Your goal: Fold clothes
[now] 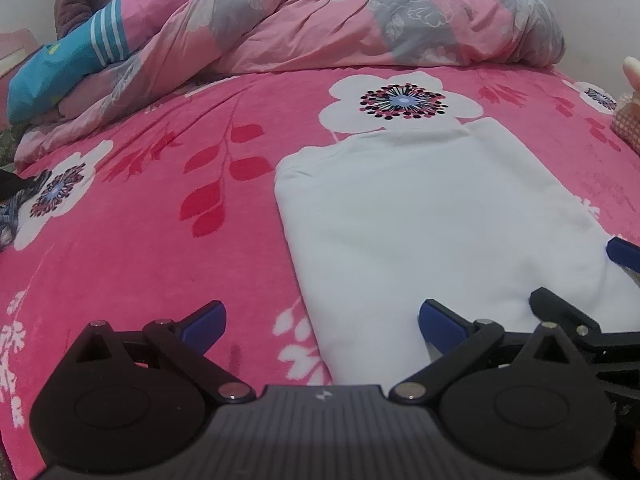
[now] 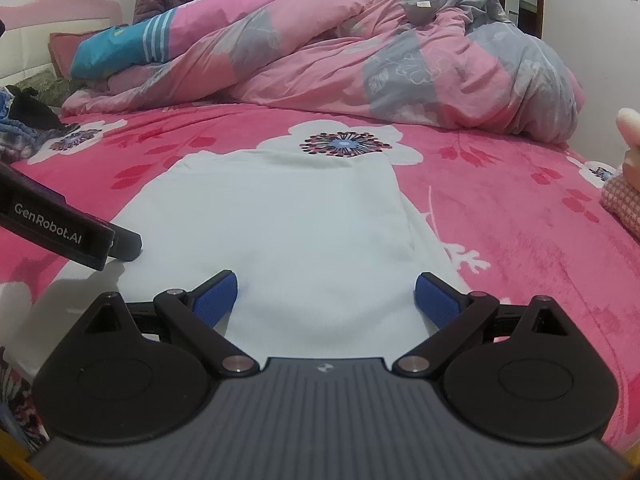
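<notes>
1. Left wrist view: one folded white cloth garment (image 1: 432, 224) lies flat on the pink floral fleece bedspread (image 1: 160, 208); its left edge runs straight, with a broad bare stretch of bedspread to the left; the left gripper (image 1: 322, 322) sits low and level, blue pads spread wide, straddling the garment's near left edge, pinching nothing; the right gripper (image 1: 624, 254) pokes in at the right edge, its state hard to tell here.
2. Right wrist view: the same single garment (image 2: 280, 220) straight ahead, bare bedspread (image 2: 500, 220) to its right; one rumpled pink-and-grey quilt (image 2: 360, 60) heaped beyond the far edge; right gripper (image 2: 325, 296) low over the near hem, fingers wide apart, empty; the left gripper's black body (image 2: 68, 228) lies just left.
</notes>
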Demonstrator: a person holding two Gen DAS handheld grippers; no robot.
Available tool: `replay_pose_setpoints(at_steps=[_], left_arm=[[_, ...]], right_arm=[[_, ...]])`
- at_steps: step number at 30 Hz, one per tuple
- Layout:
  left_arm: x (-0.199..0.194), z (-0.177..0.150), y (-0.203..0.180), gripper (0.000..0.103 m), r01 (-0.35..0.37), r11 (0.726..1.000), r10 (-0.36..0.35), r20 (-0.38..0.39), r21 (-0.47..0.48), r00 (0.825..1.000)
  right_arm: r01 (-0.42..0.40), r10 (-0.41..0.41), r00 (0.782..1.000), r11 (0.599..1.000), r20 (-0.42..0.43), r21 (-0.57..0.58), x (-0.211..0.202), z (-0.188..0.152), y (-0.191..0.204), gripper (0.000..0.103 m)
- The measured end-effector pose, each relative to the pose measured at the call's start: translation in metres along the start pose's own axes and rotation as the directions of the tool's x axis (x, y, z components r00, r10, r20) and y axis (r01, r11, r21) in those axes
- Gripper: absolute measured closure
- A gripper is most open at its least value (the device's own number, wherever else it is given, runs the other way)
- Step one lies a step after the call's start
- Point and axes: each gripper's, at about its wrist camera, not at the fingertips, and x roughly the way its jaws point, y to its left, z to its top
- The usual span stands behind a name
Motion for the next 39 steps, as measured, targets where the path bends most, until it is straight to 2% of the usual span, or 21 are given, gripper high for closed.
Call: replay_pose_setpoints(at_steps=[7,12,17,19,22,25,28,30,34,36,39], left_arm=[[0.001,0.0,-0.002,0.0,-0.008,1.0,0.008,0.006,0.005,1.0],[0.005,-0.009,-0.002,0.0,0.018,0.999,-0.021,0.077,0.043,0.997],[0.007,-0.011,0.017,0.0,0.134,0.991,-0.134,0.119,0.011,0.984],[0.008,-0.012,0.032,0.0,0.211,0.977,-0.206,0.148,-0.02,0.967],[0.015,-0.012,0.051,0.0,0.329,0.942,-0.314,0.168,-0.067,0.934],[0.027,-0.012,0.067,0.001,0.407,0.908,-0.388,0.17,-0.1,0.906],[0.043,-0.013,0.081,0.009,0.476,0.865,-0.456,0.149,-0.16,0.878],[0.055,-0.013,0.09,0.014,0.518,0.831,-0.498,0.143,-0.203,0.856],[0.072,-0.007,0.1,0.027,0.563,0.796,-0.539,0.162,-0.224,0.827],[0.083,-0.002,0.103,0.032,0.584,0.775,-0.559,0.168,-0.242,0.812],[0.101,0.006,0.11,0.038,0.63,0.718,-0.604,0.184,-0.295,0.775]], right_arm=[[-0.002,0.002,1.0,1.0,0.004,0.007,0.001,-0.001,0.0,0.006],[-0.007,0.007,1.0,1.0,0.003,0.011,0.001,-0.002,-0.001,0.006],[-0.066,0.066,0.998,0.997,-0.007,0.03,-0.004,0.008,-0.015,0.006],[-0.088,0.088,0.996,0.994,0.008,0.07,-0.006,0.017,-0.031,0.005],[-0.168,0.176,0.984,0.971,-0.034,0.171,0.014,0.021,-0.057,0.005],[-0.238,0.266,0.962,0.932,-0.067,0.272,0.035,0.026,-0.083,0.005],[-0.3,0.356,0.93,0.878,-0.09,0.373,0.055,0.031,-0.108,0.006],[-0.334,0.415,0.904,0.834,-0.1,0.439,0.069,0.034,-0.126,0.008],[-0.389,0.527,0.843,0.734,-0.106,0.557,0.096,0.04,-0.157,0.018],[-0.413,0.559,0.822,0.716,-0.11,0.563,0.11,0.046,-0.157,0.018],[-0.447,0.606,0.787,0.688,-0.115,0.572,0.131,0.054,-0.157,0.021]])
